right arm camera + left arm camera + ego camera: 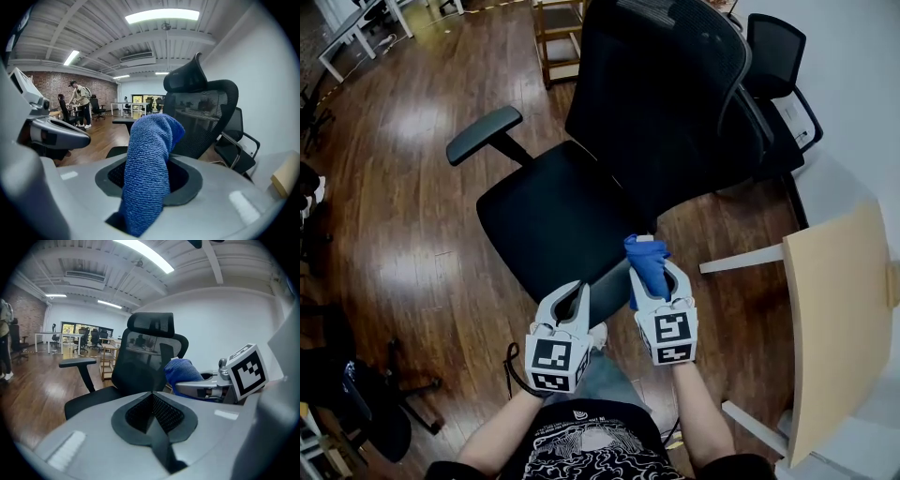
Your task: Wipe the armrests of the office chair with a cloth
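Observation:
A black office chair stands in front of me, its seat [548, 220] just beyond both grippers and its mesh backrest [661, 84] behind that. One padded armrest [485, 133] juts out at the seat's left; it also appears in the left gripper view as the armrest [77, 363]. My right gripper [649, 264] is shut on a blue cloth [645, 267], which sticks up from its jaws as the cloth [150, 164]. Beside it, my left gripper [575, 291] hangs over the seat's front edge, shut and holding nothing. The chair's other armrest is not clearly visible.
A second black chair [778, 47] stands at the back right against the white wall. A light wooden table [834, 319] runs along my right. A wooden shelf unit [558, 33] is behind the chair. A dark chair base [356, 394] lies at lower left. People [79, 105] stand far off.

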{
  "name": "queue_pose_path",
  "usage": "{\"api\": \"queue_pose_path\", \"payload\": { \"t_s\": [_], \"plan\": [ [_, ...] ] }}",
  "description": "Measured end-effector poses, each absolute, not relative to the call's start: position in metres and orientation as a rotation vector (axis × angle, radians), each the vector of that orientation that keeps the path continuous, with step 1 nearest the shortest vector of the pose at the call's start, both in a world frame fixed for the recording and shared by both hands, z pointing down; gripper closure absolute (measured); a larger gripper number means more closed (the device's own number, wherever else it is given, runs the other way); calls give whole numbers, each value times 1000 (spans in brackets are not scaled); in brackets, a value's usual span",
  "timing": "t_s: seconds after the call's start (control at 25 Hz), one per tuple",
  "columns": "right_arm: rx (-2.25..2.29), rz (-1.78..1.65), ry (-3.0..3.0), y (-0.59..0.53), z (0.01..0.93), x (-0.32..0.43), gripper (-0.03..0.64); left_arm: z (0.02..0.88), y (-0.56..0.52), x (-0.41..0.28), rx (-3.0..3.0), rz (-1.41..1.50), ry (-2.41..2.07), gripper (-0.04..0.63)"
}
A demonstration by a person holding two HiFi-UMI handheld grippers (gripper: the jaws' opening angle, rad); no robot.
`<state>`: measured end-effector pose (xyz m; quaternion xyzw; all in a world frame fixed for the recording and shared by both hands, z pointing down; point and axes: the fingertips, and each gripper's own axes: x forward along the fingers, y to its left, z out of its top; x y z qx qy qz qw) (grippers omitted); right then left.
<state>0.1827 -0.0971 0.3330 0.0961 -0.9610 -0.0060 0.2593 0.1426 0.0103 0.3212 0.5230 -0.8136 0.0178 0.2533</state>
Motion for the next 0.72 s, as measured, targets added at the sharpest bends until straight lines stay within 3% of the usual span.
{"api": "queue_pose_path", "payload": {
  "t_s": [0.72],
  "plan": [
    [140,-124,-2354,-126,425,163,469,351,31,118,1282,111,-2224,591]
  ]
}}
